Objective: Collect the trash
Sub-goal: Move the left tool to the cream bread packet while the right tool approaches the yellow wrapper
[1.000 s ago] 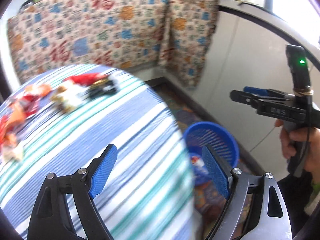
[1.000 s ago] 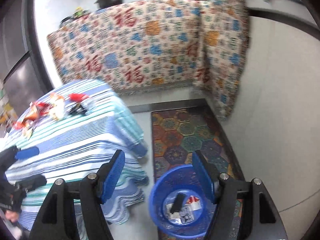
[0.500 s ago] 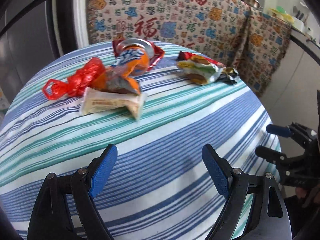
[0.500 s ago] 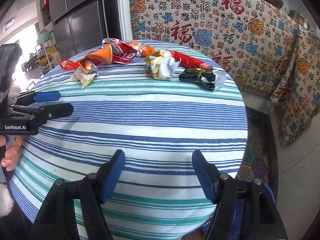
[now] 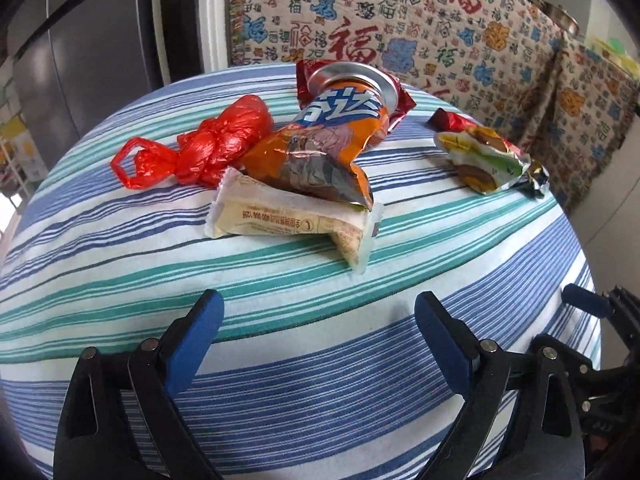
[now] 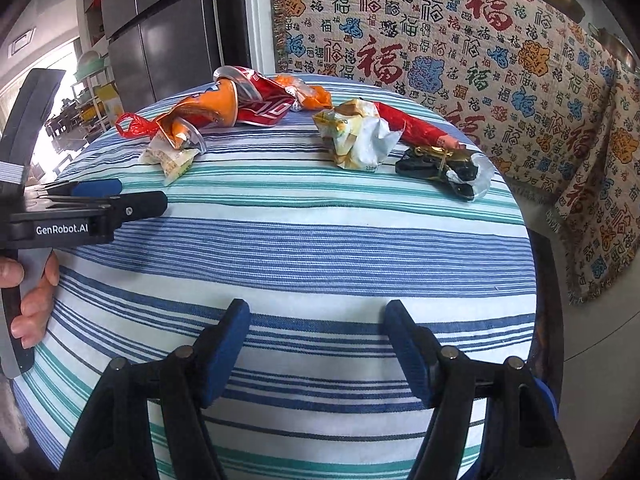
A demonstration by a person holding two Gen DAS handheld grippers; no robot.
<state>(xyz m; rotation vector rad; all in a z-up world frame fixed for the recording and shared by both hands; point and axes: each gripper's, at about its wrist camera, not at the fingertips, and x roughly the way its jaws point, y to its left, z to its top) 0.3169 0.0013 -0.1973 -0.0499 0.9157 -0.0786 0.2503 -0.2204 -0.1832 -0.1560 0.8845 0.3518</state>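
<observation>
Trash lies on the far half of a round striped table (image 5: 280, 380). In the left wrist view a cream wrapper (image 5: 288, 220) lies nearest, with an orange chip bag (image 5: 320, 148), a red plastic bag (image 5: 200, 148) and a red foil bag (image 5: 396, 96) behind it, and a yellow-green wrapper (image 5: 484, 160) to the right. My left gripper (image 5: 318, 328) is open and empty, just short of the cream wrapper. My right gripper (image 6: 318, 340) is open and empty over the near edge; ahead lie a crumpled yellow-white wrapper (image 6: 356, 140), a red wrapper (image 6: 416, 128) and a black wrapper (image 6: 444, 168).
A patterned cloth (image 6: 460, 40) hangs over the counter behind the table. A grey fridge (image 6: 160, 28) stands at the back left. A blue basket rim (image 6: 546, 396) peeks out at the table's lower right. The left gripper also shows in the right wrist view (image 6: 100, 196).
Both grippers have swung from the blue basket on the floor to the table and moved closer to the trash. Both stay open and empty.
</observation>
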